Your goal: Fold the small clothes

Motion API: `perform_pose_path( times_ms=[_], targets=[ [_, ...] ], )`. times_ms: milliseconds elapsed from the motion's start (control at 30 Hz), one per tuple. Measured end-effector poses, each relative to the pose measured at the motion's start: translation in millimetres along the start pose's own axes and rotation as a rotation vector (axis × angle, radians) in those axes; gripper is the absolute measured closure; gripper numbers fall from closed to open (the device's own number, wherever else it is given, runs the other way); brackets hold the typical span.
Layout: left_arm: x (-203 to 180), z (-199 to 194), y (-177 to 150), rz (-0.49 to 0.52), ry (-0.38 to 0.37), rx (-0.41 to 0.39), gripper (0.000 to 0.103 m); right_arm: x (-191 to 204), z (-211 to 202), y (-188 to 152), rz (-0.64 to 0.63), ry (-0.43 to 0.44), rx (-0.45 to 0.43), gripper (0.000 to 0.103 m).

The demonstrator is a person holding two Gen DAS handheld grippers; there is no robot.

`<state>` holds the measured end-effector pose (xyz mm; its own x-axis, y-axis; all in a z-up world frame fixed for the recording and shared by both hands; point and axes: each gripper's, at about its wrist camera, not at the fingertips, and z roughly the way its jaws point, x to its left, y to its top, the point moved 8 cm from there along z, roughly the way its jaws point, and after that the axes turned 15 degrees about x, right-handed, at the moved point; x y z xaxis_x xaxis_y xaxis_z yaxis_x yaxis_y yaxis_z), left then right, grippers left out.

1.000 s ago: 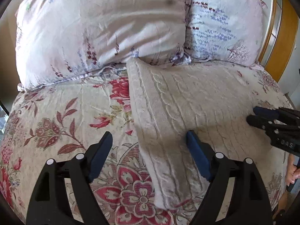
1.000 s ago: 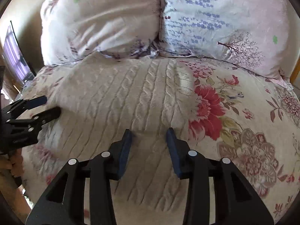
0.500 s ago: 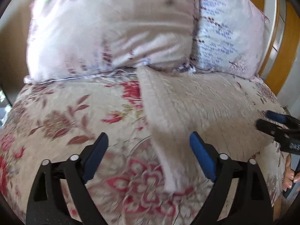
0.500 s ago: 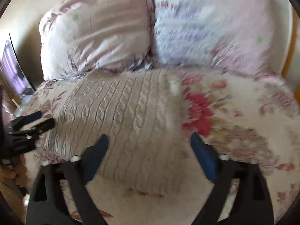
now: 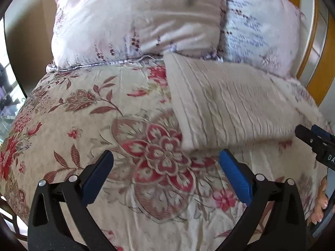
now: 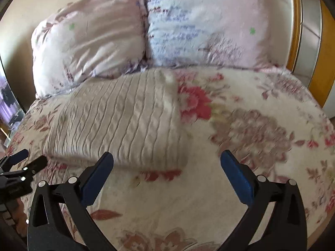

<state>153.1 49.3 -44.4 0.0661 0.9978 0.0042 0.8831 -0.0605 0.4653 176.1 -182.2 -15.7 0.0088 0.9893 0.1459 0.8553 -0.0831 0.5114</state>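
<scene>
Both hand-held grippers hover above the bed point(image 5: 62, 125), left point(image 5: 166, 165) and right point(image 6: 167, 165), fingers apart and empty. The folded sweater point(image 6: 117, 121) lies center-left, below the pillows point(image 6: 146, 31). Earlier the right was nearly closed over it; now it has pulled back.

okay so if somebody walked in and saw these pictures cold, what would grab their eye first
Probably the cream cable-knit garment, folded into a neat rectangle on the floral bedspread just below two pale printed pillows. Next, the black grippers with blue pads: the left gripper and right gripper both gape open near the garment's front edge, holding nothing.
</scene>
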Motion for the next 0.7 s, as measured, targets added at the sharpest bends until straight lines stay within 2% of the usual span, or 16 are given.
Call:
perform_pose_path(
  times_ms=[133, 333, 700],
  targets=[
    [-9, 6, -5, 0.007, -0.017, 0.025, 0.002, 12, 5, -10, -0.029, -0.008, 0.017, 0.001],
    [-17, 16, -6, 0.017, 0.031, 0.049, 0.002, 22, 15, -21, -0.066, -0.042, 0.049, 0.001],
    [-20, 32, -10, 0.017, 0.035, 0.105, 0.002, 26, 30, -28, -0.104, -0.076, 0.121, 0.001]
  ],
)
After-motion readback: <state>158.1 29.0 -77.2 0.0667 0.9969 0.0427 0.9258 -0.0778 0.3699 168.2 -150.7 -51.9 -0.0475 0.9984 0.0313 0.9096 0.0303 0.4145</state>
